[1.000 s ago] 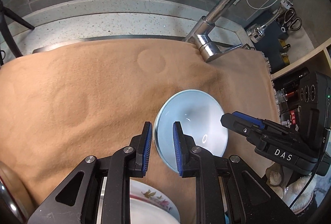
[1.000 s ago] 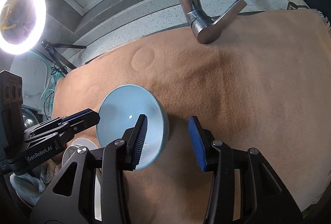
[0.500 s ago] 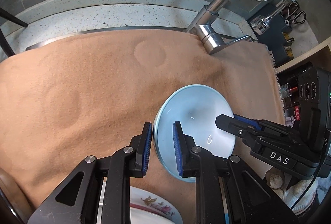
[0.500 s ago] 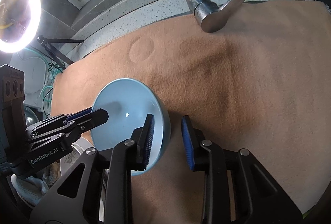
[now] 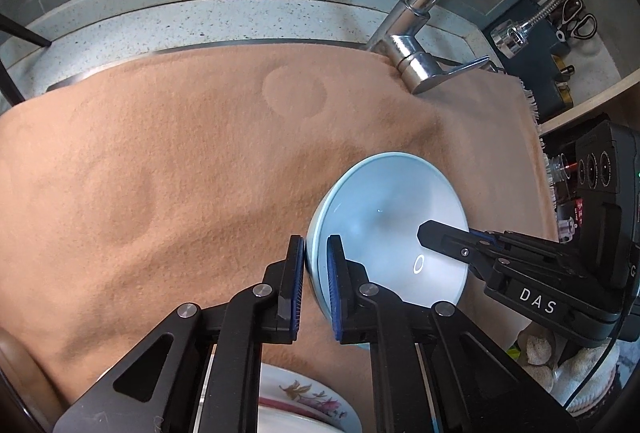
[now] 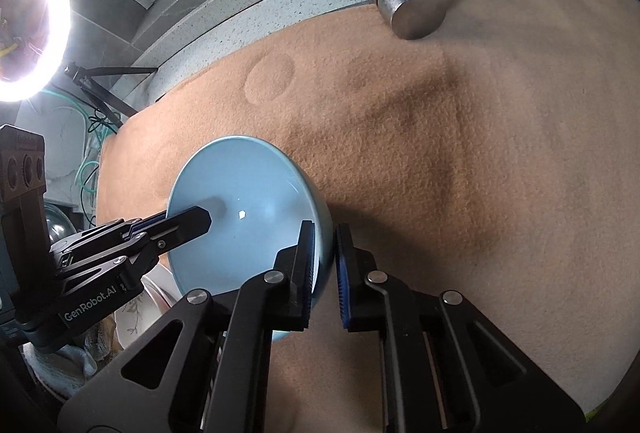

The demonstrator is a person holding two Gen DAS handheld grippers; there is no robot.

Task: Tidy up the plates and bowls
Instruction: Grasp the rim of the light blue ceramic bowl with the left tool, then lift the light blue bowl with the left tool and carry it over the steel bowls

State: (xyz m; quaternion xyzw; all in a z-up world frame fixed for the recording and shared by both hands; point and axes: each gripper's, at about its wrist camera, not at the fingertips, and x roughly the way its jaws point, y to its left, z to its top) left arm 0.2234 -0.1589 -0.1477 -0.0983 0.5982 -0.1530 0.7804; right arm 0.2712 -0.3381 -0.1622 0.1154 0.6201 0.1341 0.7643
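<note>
1. A pale blue bowl (image 5: pixel 386 229) is being pinched at its rim from two sides at once: the left gripper (image 5: pixel 316 287) is clamped on the near-left edge, and the right gripper (image 6: pixel 325 269) is now clamped on the opposite edge, one pad inside the bowl and one outside.
2. A second earlier, the right gripper's jaws were standing wide beside the rim; they have since been drawn in until the wall is being squeezed between them. The left grip has also been tightened slightly.
3. With both holds set, the bowl is judged ready to be lifted off the tan cloth (image 5: pixel 160 161) for stacking or moving.
4. Both grippers are being held steeply downward, close over the cloth, with hardly any shift of place.
5. The bowl is being kept directly ahead of each gripper's fingers, below the tap (image 5: pixel 416 65); a flowered plate (image 5: pixel 304 405) is being glimpsed just under the left gripper.
</note>
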